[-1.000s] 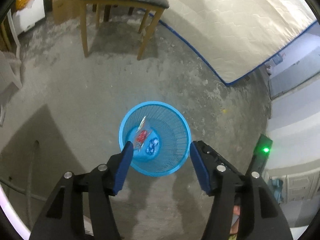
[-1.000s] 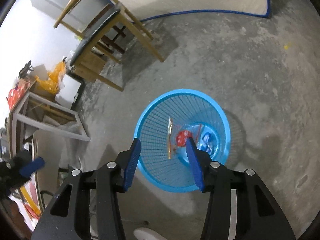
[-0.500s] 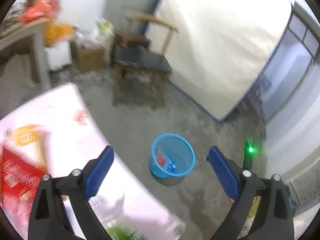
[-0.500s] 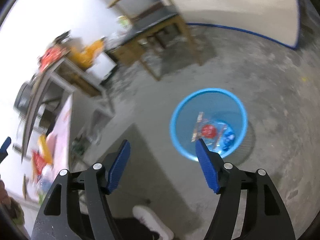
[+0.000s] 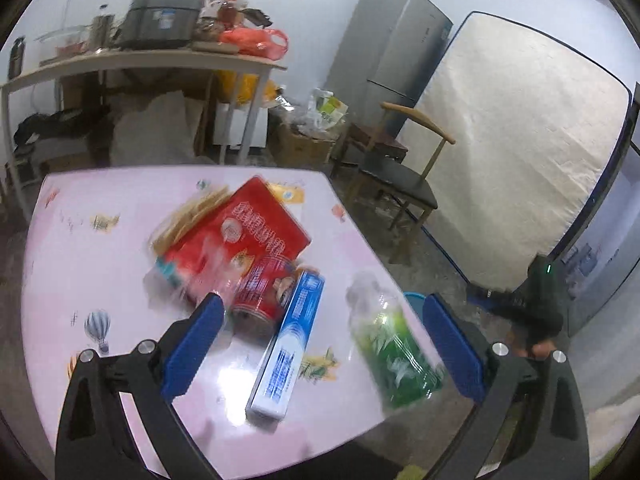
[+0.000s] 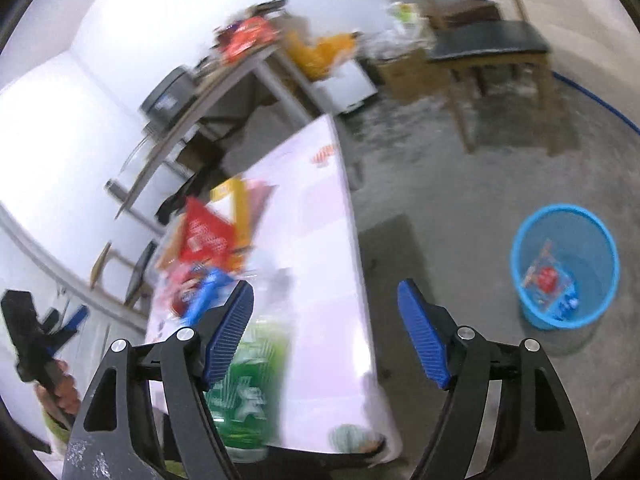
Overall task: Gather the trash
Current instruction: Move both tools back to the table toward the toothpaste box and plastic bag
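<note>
On the pink table [image 5: 100, 248] lie a red box [image 5: 240, 236], a red can [image 5: 268, 288], a blue-and-white toothpaste box [image 5: 288, 344] and a green bottle [image 5: 392, 344] on its side near the table's right edge. My left gripper [image 5: 324, 312] hovers over them, wide open, holding nothing. My right gripper [image 6: 325, 292] hangs above the table's near edge, jaws opening, nothing between them. The green bottle [image 6: 248, 392] lies blurred beside its left finger. The blue mesh bin [image 6: 564, 268] stands on the floor to the right with wrappers inside.
A wooden chair [image 5: 400, 176] with a black seat stands past the table. A mattress [image 5: 520, 160] leans on the wall beside a grey fridge [image 5: 388, 60]. A cluttered side table [image 5: 160, 60] and a cardboard box [image 5: 304, 144] fill the back.
Both grippers have lifted and swung away from the blue bin toward the pink table. Both pairs of jaws stand wider than before. The trash items on the table have come into view.
</note>
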